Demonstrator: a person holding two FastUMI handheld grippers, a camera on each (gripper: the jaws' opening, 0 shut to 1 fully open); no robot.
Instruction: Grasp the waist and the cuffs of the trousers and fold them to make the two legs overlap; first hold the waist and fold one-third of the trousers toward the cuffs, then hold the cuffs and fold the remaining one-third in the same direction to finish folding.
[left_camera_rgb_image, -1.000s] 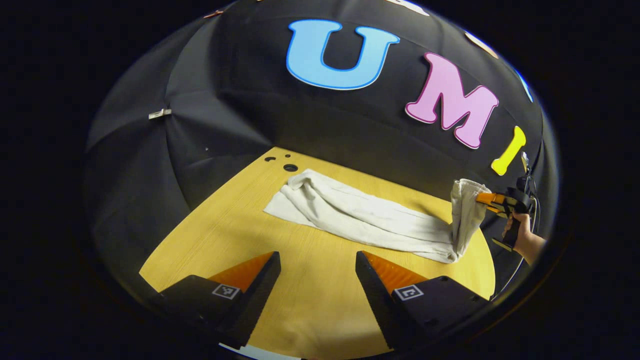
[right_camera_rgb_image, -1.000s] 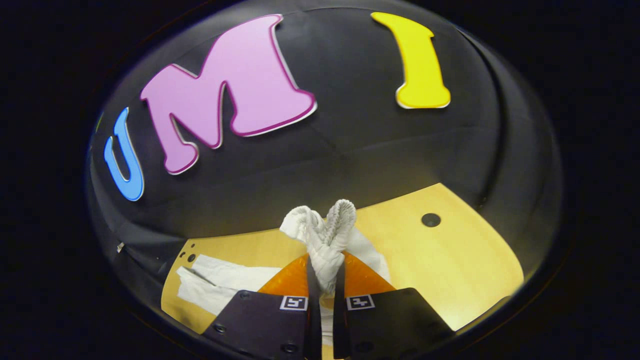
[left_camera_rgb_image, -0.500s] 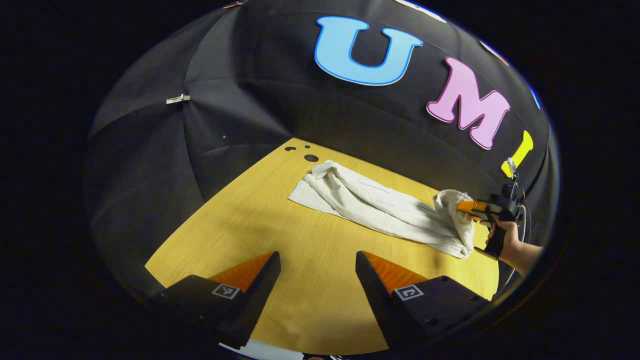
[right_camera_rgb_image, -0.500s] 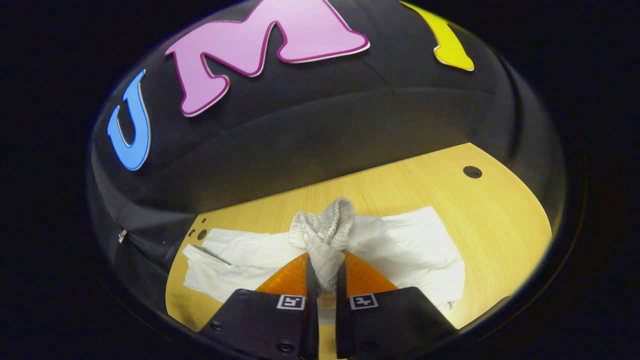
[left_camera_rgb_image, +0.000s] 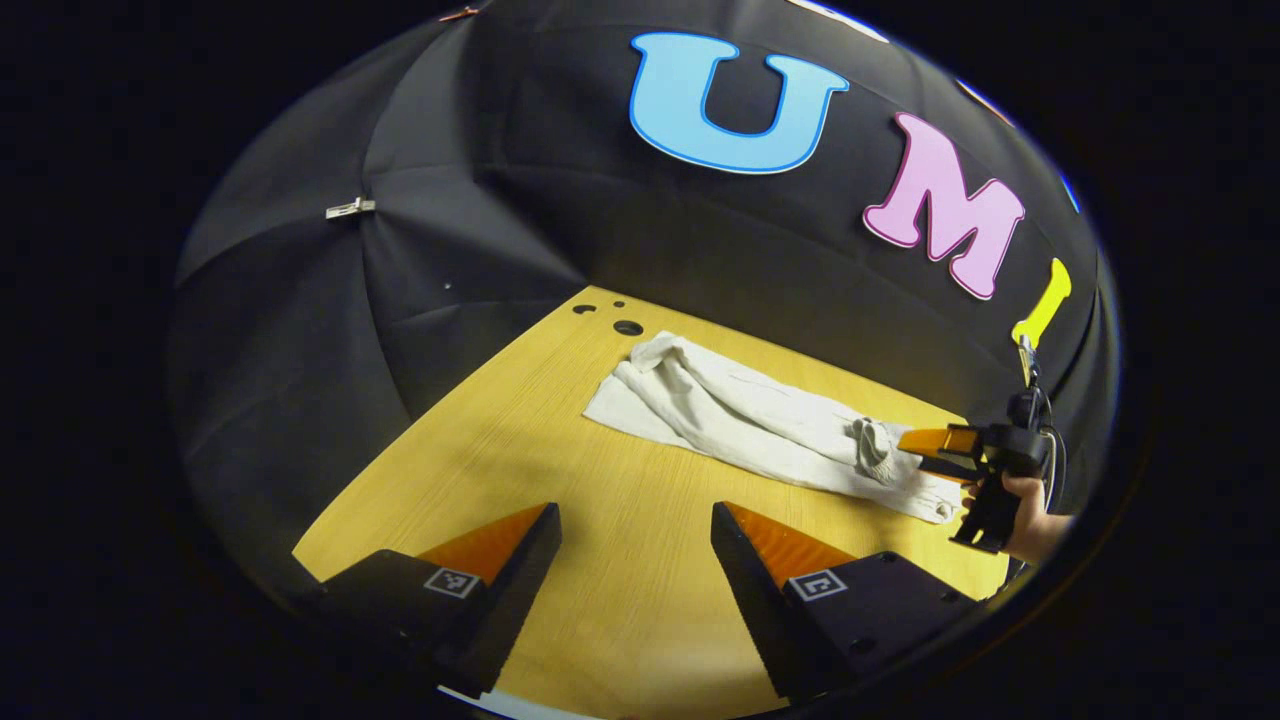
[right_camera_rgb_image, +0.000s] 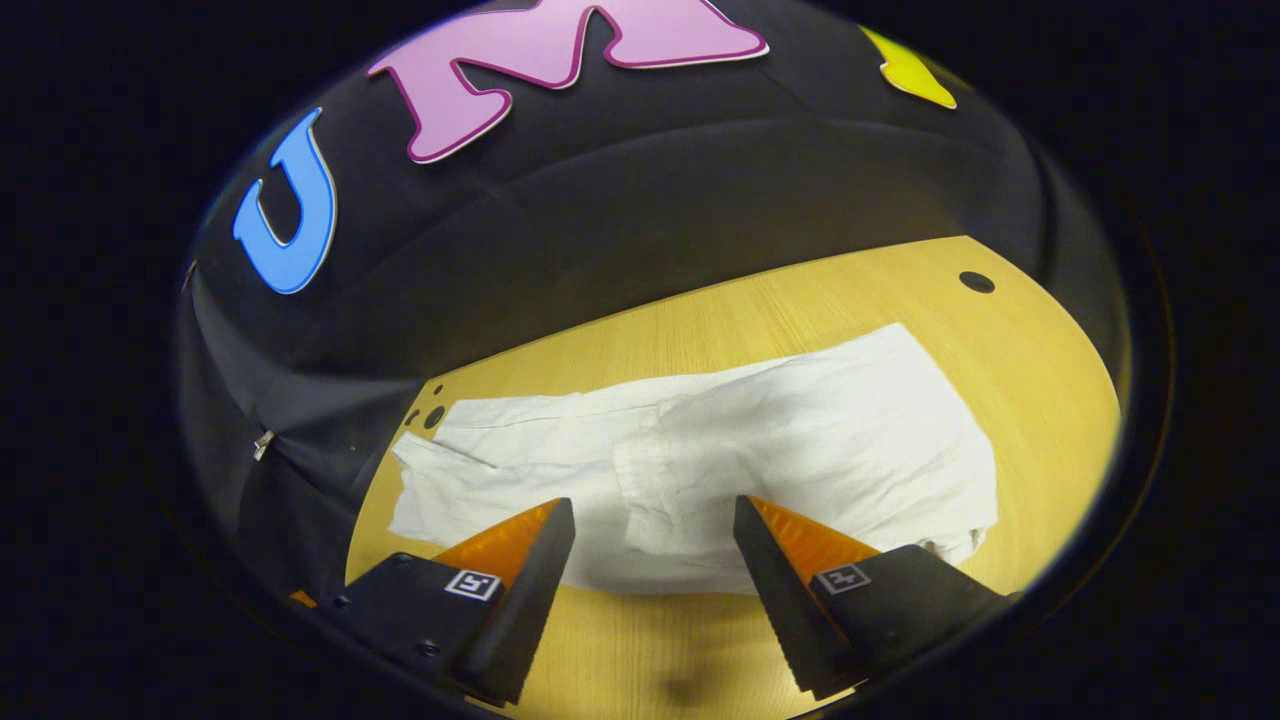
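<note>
Right gripper view: we see the off-white, wrinkled cotton trousers (right_camera_rgb_image: 700, 450) lying flat on the light yellow wood-grain table (right_camera_rgb_image: 900, 290), stretched sideways, with the gathered elastic waist (right_camera_rgb_image: 650, 470) folded over onto the legs near the middle of the garment. The cloth looks doubled, one leg on top of the other, and bulkier at the end nearest the dark round hole (right_camera_rgb_image: 976, 282) in the table. The right gripper (right_camera_rgb_image: 655, 520) has its jaws spread wide with nothing between them. Its fingertips sit over the near edge of the trousers, one on each side of the folded waist; we cannot tell whether they touch the cloth.

In the left gripper view, the left gripper (left_camera_rgb_image: 635, 525) is likewise parted and empty, over bare table, well apart from the trousers (left_camera_rgb_image: 740, 420). From here the garment reads as a long narrow strip, and the cuff end lies just beside a cluster of small dark holes (left_camera_rgb_image: 628, 327) at the table's far corner. This view also shows the right gripper (left_camera_rgb_image: 935, 450) from the side, held by a hand (left_camera_rgb_image: 1030, 510), with its fingers just beside the bunched waist (left_camera_rgb_image: 872, 445).
</note>
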